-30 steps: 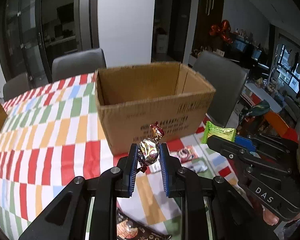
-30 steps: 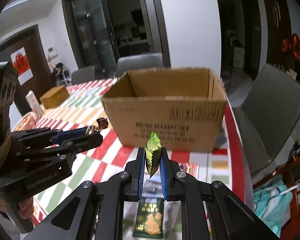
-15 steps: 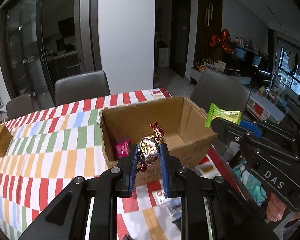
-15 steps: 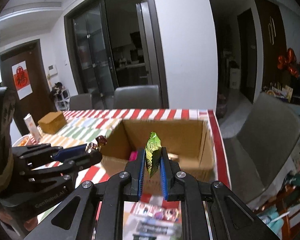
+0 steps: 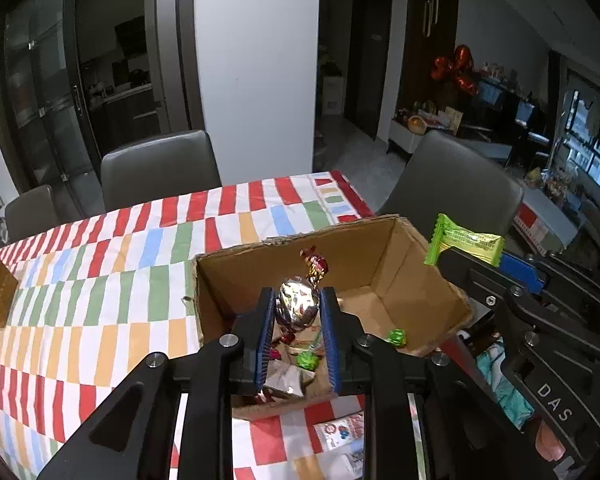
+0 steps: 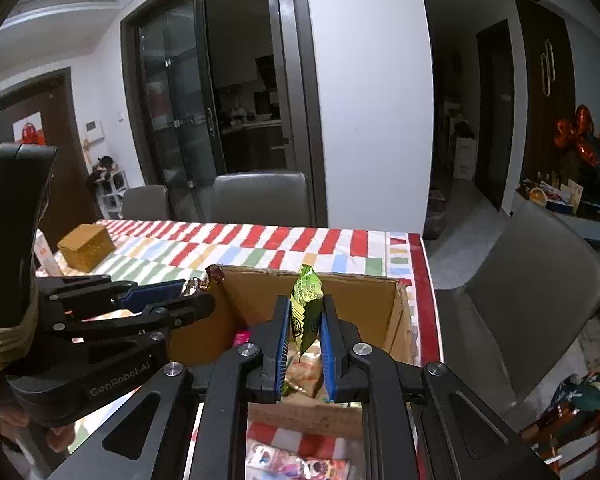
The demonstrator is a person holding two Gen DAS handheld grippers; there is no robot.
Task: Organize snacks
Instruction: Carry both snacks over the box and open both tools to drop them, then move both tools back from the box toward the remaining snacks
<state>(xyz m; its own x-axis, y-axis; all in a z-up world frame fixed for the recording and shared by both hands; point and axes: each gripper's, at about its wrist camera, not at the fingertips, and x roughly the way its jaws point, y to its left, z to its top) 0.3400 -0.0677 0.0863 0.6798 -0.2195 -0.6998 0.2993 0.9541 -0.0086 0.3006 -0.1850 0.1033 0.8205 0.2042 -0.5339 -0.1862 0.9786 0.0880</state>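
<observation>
An open cardboard box (image 5: 384, 276) stands on the striped tablecloth and holds several wrapped snacks, among them green candies (image 5: 396, 337). My left gripper (image 5: 298, 312) is shut on a foil-wrapped candy (image 5: 297, 307) with a red twisted end, held above the box's near side. My right gripper (image 6: 305, 322) is shut on a green snack packet (image 6: 306, 304), held above the box (image 6: 340, 292). The packet also shows in the left wrist view (image 5: 464, 242) at the box's right rim. The left gripper shows in the right wrist view (image 6: 192, 294) at the box's left corner.
Loose snack packets lie on the cloth in front of the box (image 5: 340, 436) (image 6: 284, 460). A small golden-brown box (image 6: 86, 246) sits at the table's far left. Grey chairs (image 5: 160, 172) (image 6: 528, 300) stand behind and to the right of the table.
Both grippers have risen from in front of the box and moved forward over its open top, each still holding its snack. The box's inside now shows.
</observation>
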